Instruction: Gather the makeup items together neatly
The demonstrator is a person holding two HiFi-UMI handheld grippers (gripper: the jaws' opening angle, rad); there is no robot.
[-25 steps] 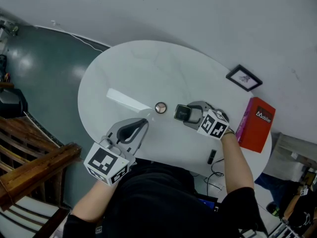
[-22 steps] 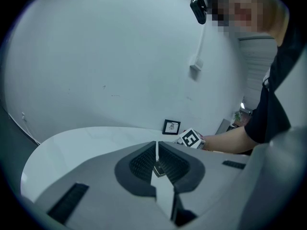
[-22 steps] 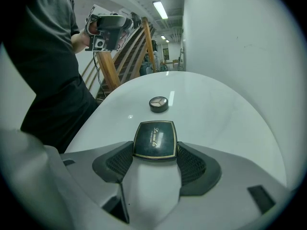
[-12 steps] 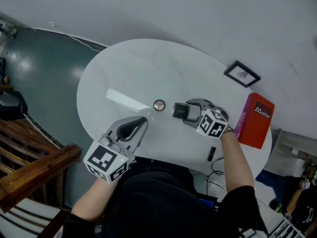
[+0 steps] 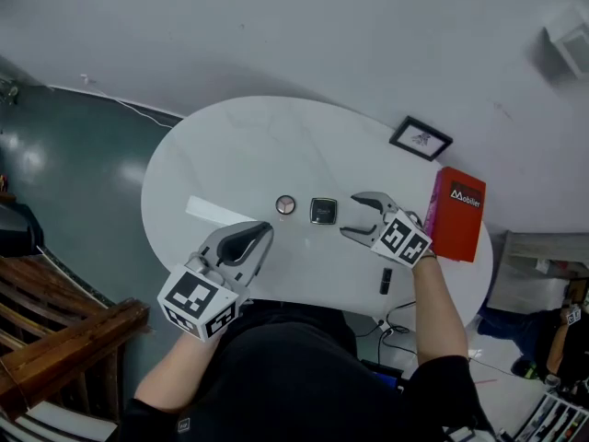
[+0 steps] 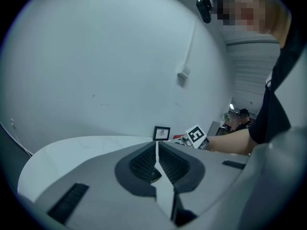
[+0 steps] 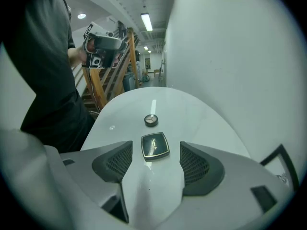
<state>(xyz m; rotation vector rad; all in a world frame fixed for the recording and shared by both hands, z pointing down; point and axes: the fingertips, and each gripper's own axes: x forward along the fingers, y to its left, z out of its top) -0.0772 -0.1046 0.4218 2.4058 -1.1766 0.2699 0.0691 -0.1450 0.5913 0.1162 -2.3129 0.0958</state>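
A square black compact lies flat on the white oval table, close beside a small round compact. My right gripper is open just right of the square compact and touches nothing. In the right gripper view the square compact shows between the spread fingertips, free on the tabletop, with the round compact beyond it. My left gripper is shut and empty above the table's near edge, left of both compacts. Its jaws meet in a thin line.
A red box stands at the table's right end. A small black picture frame leans at the wall behind it. A short dark stick-like item lies near the front edge. A wooden stair rail is at lower left.
The right gripper has let go of the square compact and drawn back to the right and up. The compact now rests beside the round one. The left gripper has barely moved.
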